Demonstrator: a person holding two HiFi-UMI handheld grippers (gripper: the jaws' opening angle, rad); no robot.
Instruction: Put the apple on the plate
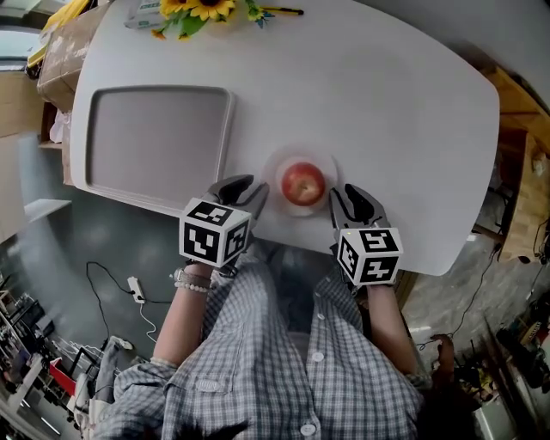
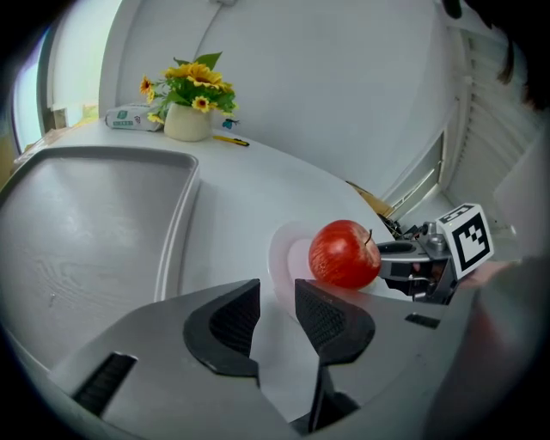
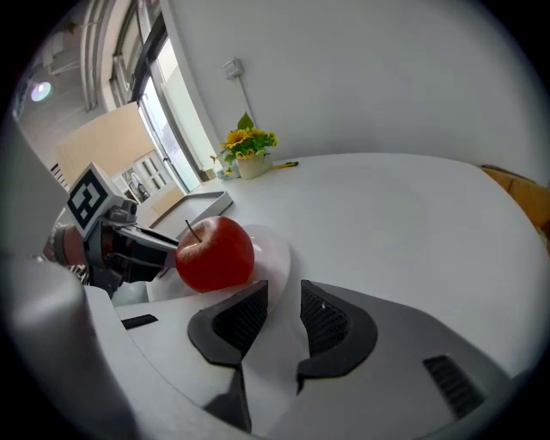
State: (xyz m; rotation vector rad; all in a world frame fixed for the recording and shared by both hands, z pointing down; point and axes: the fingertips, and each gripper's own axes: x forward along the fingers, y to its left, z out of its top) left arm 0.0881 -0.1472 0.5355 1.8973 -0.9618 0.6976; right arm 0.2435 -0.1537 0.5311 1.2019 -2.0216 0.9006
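A red apple (image 1: 303, 183) sits upright on a small white plate (image 1: 273, 168) near the front edge of the white table. The left gripper (image 1: 247, 191) hovers just left of the plate, and the right gripper (image 1: 351, 200) just right of it. In the left gripper view the apple (image 2: 344, 253) and plate (image 2: 279, 258) lie ahead and to the right of the left gripper (image 2: 277, 314), whose jaws stand apart with nothing between them. In the right gripper view the apple (image 3: 215, 254) lies ahead and to the left of the right gripper (image 3: 284, 314), also parted and empty.
A grey tray (image 1: 155, 142) lies empty on the table's left part. A vase of sunflowers (image 1: 202, 10) stands at the far edge with a tissue packet (image 2: 133, 118) and a yellow pen (image 2: 230, 140) beside it. A power strip and its cable (image 1: 136, 289) lie on the floor below.
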